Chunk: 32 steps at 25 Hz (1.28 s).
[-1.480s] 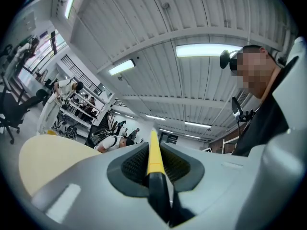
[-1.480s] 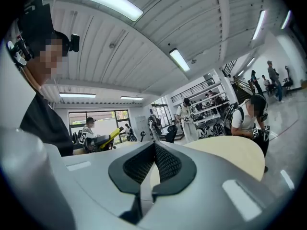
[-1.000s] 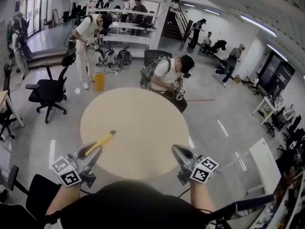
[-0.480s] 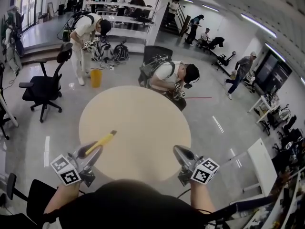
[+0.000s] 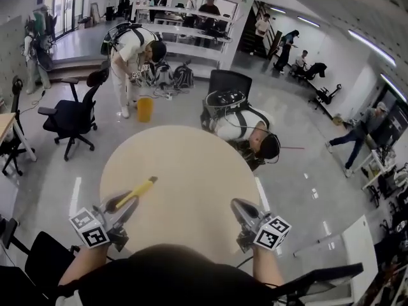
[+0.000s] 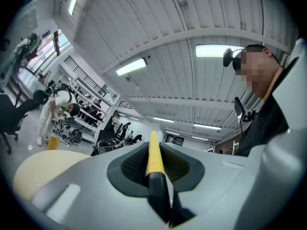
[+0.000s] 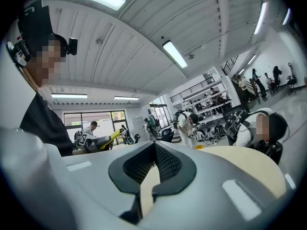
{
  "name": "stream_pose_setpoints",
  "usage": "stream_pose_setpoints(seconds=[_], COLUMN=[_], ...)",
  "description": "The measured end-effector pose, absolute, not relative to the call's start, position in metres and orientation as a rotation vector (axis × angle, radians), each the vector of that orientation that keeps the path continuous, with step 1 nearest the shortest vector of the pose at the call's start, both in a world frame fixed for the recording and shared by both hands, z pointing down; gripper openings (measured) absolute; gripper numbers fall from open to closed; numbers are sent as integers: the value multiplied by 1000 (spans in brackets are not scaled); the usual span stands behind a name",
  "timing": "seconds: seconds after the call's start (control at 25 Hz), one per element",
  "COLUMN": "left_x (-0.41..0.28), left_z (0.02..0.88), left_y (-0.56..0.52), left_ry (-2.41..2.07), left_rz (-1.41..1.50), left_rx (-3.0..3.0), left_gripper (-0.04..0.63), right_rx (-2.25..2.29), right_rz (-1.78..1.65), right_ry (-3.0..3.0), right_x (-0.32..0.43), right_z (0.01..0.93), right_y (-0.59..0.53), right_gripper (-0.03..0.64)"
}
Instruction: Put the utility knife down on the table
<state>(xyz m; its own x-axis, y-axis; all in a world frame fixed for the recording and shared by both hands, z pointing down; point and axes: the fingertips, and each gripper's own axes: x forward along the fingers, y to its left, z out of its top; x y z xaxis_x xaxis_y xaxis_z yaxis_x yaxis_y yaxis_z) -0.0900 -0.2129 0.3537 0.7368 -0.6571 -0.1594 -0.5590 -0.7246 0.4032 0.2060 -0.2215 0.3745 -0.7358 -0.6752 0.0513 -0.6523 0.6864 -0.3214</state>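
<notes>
Utility knife [image 5: 137, 192]: clamped in left tool [image 5: 127, 204], held over tabletop [image 5: 191, 164] near edge. Right tool [image 5: 236, 204]: closed, empty. Step: placement not begun. Next: lower knife flat, release.

The right claw [image 7: 154, 147], jaws together and empty, points over the round table [image 7: 238, 159].

Long ceiling strip lights [image 6: 213, 51] above the left tongs [image 6: 153, 150] are washing the room in bright, even white light. Beyond the right tongs [image 5: 237, 204], the glossy floor [image 5: 305, 171] is throwing back streaks of glare. Shadows are falling soft. Straight lines are bowing towards the edges, corners are going black in both gripper views, and the tongs' near shells are blurring.
</notes>
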Motion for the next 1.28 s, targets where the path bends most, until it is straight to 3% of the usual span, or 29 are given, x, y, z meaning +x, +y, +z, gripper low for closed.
stream_pose_setpoints(seconds=[0.28, 0.72, 1.28], left_x=[-13, -84, -104], left_z=[357, 378, 382], left_y=[-230, -282, -374], left_ry=[-1001, -959, -1044], left_rz=[-348, -297, -264], left_rx=[2597, 2583, 2639], left_gripper=[67, 67, 67], right_rx=[-973, -1087, -1071], right_rz=[-548, -645, -573], right_ry=[2863, 2778, 2862], right_x=[256, 203, 193], right_z=[390, 421, 409], right_y=[-271, -286, -367], right_gripper=[15, 15, 15])
